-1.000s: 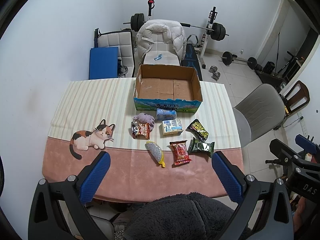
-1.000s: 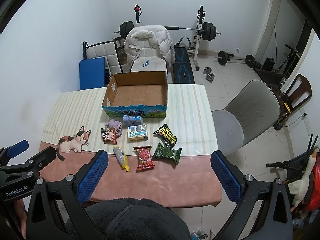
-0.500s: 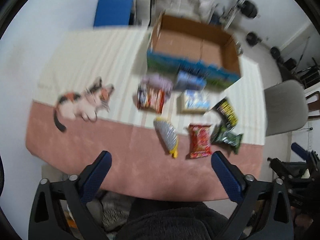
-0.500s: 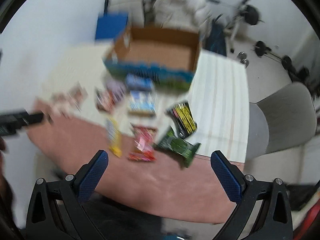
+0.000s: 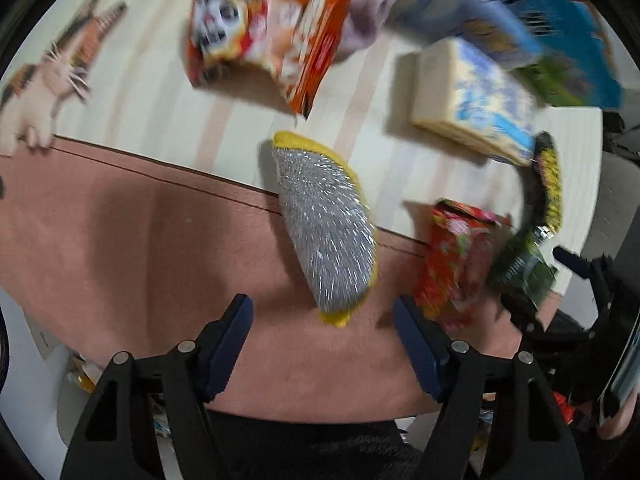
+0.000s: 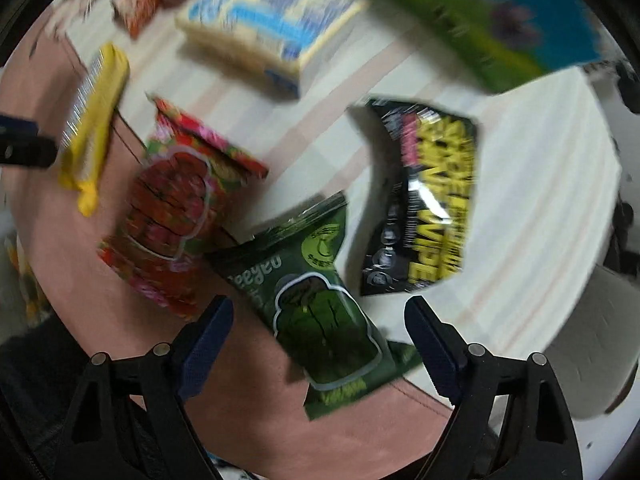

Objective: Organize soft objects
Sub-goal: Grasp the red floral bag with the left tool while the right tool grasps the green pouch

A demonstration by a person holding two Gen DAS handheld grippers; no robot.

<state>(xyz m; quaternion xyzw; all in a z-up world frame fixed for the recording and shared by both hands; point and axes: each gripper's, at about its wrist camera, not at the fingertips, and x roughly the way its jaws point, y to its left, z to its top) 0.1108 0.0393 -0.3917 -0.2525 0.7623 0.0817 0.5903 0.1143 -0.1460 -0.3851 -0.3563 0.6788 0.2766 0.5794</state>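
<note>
Left gripper (image 5: 322, 316), jaws closing on nothing, hangs above a glittery silver-and-yellow scrubber (image 5: 326, 228) on the cloth. Right gripper (image 6: 318, 314), also narrowing, straddles a crinkly green packet (image 6: 320, 304), seemingly untouched.

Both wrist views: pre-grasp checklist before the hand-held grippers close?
1. Left hand-held gripper lined up on the silver-and-yellow scouring sponge: ok, sponge tip lies ahead between the jaws.
2. Left jaws, closing, not yet on it: ok.
3. Right hand-held gripper over the dark green snack packet: ok, jaws straddle it while closing.
4. Red floral snack packet clear of the right jaws: cannot tell, blurred and close.
5. Cardboard box with blue-green print reachable: cannot tell.
</note>
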